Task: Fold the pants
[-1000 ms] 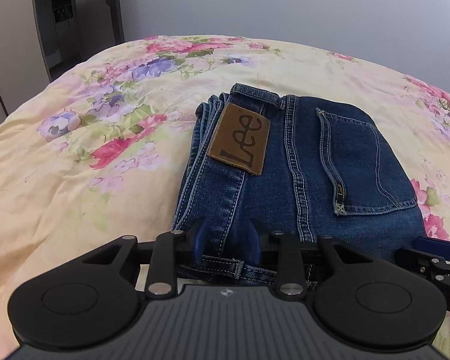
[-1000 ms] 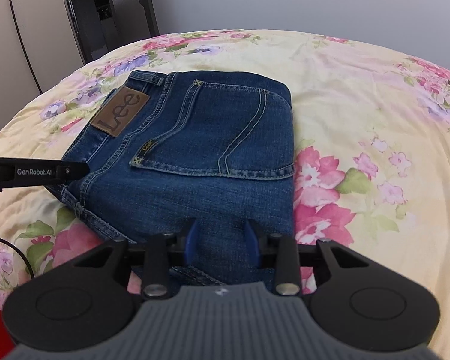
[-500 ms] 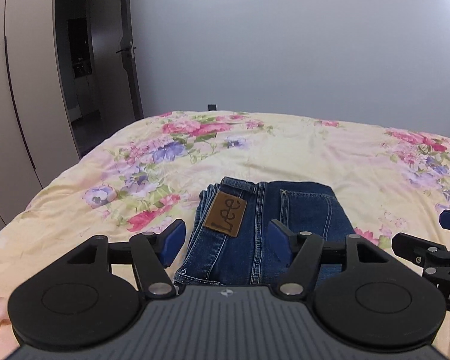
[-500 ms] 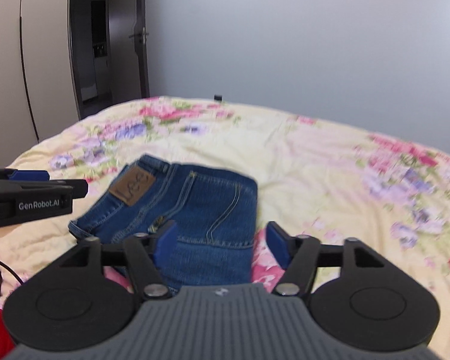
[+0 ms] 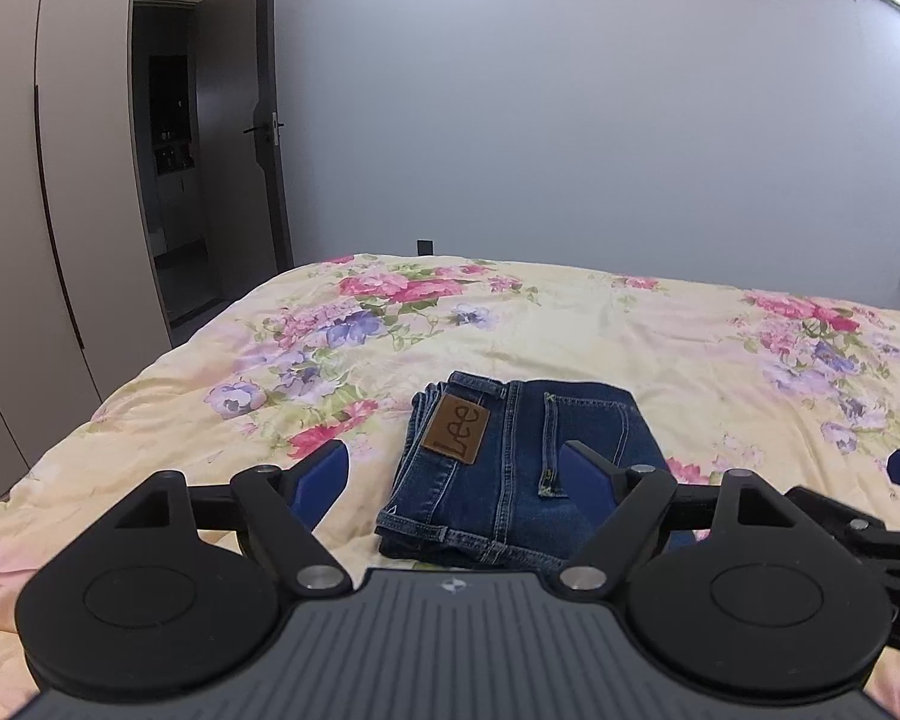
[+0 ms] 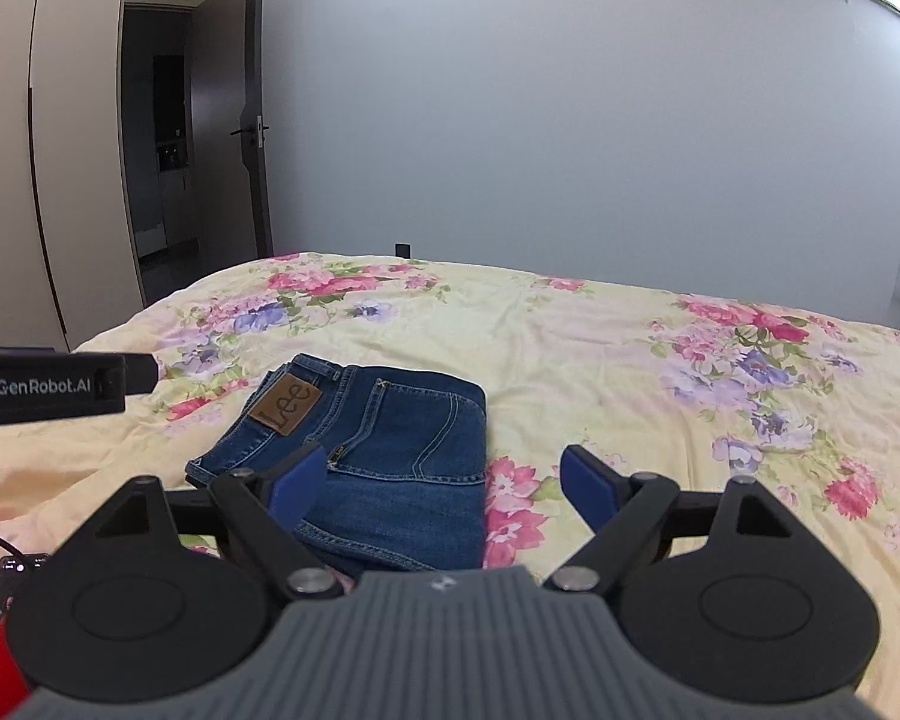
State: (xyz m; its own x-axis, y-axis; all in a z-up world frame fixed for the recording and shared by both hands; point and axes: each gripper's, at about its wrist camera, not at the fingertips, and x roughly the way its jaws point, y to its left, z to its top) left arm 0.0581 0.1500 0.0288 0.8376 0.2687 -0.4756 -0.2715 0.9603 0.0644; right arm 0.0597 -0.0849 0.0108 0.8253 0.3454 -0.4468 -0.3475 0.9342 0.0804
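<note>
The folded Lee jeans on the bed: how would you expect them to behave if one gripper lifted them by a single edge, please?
The folded jeans would probably sag and unfold, since several loose denim layers show stacked at the waistband edge. They likely feel fairly heavy for their size. Pushed, they would probably drag and bunch the soft floral duvet rather than slide.

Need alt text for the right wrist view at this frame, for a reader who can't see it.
A pair of blue jeans lies folded into a compact rectangle on a floral bedspread, brown Lee patch facing up. The right hand-held gripper is open above the near edge, holding nothing. The left hand-held gripper's side enters at the left edge; an open doorway shows behind.
</note>
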